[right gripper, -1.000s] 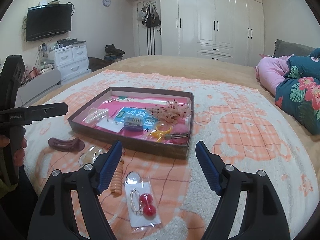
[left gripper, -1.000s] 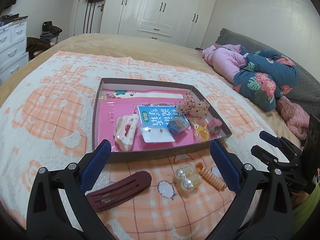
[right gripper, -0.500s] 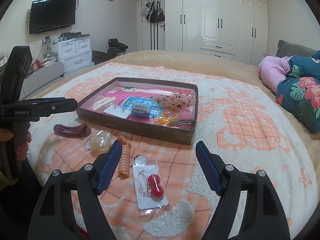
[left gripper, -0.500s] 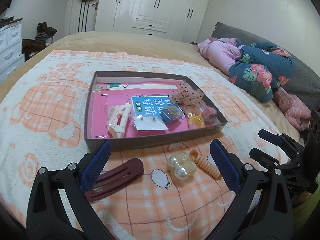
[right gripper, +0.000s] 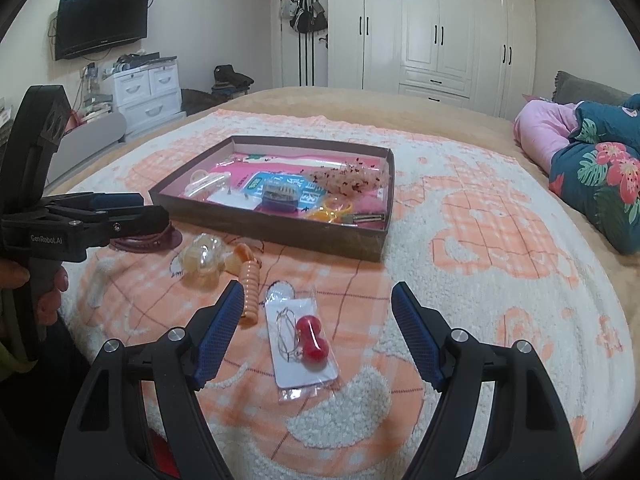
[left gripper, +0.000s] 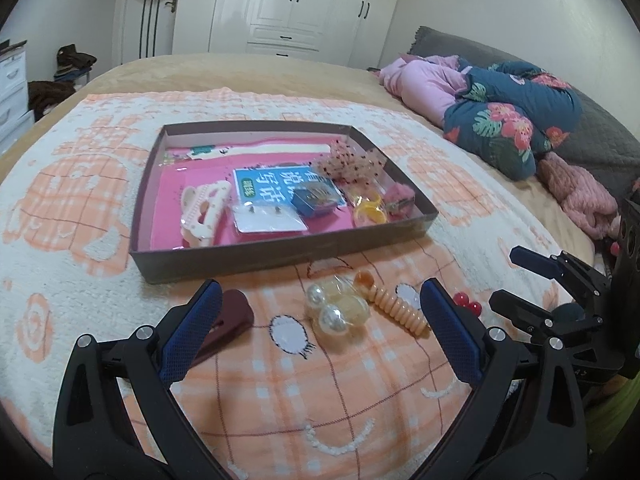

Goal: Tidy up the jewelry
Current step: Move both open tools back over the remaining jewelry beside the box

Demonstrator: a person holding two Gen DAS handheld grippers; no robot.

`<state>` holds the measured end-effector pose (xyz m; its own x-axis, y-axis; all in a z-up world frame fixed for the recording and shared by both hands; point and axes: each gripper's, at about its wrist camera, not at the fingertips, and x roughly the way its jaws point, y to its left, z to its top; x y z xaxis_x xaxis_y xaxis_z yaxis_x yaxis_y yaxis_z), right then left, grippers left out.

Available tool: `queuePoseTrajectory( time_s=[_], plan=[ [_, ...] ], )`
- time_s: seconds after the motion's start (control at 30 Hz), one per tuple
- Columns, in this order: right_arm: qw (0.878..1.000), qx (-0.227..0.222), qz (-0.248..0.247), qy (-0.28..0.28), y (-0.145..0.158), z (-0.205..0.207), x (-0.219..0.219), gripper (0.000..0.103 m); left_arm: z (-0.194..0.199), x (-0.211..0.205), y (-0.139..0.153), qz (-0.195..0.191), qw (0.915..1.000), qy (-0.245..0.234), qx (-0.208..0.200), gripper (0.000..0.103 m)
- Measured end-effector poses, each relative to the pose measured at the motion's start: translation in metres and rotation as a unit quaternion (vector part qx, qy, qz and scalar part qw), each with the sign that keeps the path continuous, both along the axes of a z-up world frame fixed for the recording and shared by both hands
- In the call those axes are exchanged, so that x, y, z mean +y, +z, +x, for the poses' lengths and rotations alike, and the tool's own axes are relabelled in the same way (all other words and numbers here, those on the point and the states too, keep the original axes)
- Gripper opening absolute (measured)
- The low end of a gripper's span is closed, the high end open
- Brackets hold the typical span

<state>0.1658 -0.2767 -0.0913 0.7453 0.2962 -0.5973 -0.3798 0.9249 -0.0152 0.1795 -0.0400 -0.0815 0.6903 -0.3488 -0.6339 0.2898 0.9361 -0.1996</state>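
Below, both claws hang over the bed with jaws apart and nothing between the pads. The right gripper [right gripper: 316, 332] points down at the earring card [right gripper: 304, 344], a clear packet with two red beads and wire hoops, which lies flat on the blanket [right gripper: 500, 280] between the blue fingers, nearer the left one and clear of both. Just beyond that left finger lies the orange coil tie [right gripper: 249, 280], one end close to the pad. Beyond the coil sits the pearl clip [right gripper: 202, 258], touching or nearly touching it.

The left gripper [left gripper: 320, 332] is likewise spread wide and holds nothing. The pearl clip [left gripper: 338, 308] and the coil tie [left gripper: 394, 304] lie between its fingers, on the blanket, untouched. The maroon clip [left gripper: 226, 326] lies partly behind the left finger, which hides its near end. At the right edge of the left wrist view the red beads [left gripper: 468, 304] peep out beside the right finger.

Taking the box [left gripper: 280, 254] as landmark: all four loose pieces lie on the near side of its front wall, none touching it. Inside rest a white claw clip [left gripper: 202, 212], a stud card [left gripper: 268, 218], a blue booklet [left gripper: 276, 184], a small blue case [left gripper: 314, 200], a dotted bow [left gripper: 348, 164], a yellow piece [left gripper: 370, 210] and a pink fuzzy clip [left gripper: 398, 194]. Nothing stands between either claw and the loose pieces. A hand [right gripper: 38, 288] grips the left tool's handle.
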Motion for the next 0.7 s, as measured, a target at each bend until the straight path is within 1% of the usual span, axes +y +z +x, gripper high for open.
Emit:
queuePoseTrajectory(
  time_s=[0.23, 0.37, 0.57, 0.7],
  plan=[
    [1.0, 0.012, -0.012, 0.005, -0.008, -0.005, 0.004, 0.076, 0.001, -0.008, -0.012, 0.009, 0.9998, -0.012, 0.014, 0.091],
    [0.999, 0.026, -0.021, 0.006, -0.016, -0.001, 0.007, 0.076, 0.003, -0.011, -0.019, 0.014, 0.9995, -0.016, 0.023, 0.091],
    [0.998, 0.059, -0.039, 0.002, -0.031, 0.01, 0.011, 0.076, 0.007, -0.015, -0.031, 0.023, 0.999, -0.017, 0.036, 0.091],
    [0.996, 0.08, -0.048, -0.004, -0.041, 0.018, 0.012, 0.075, 0.011, -0.016, -0.034, 0.024, 0.9989, -0.016, 0.037, 0.091]
  ],
)
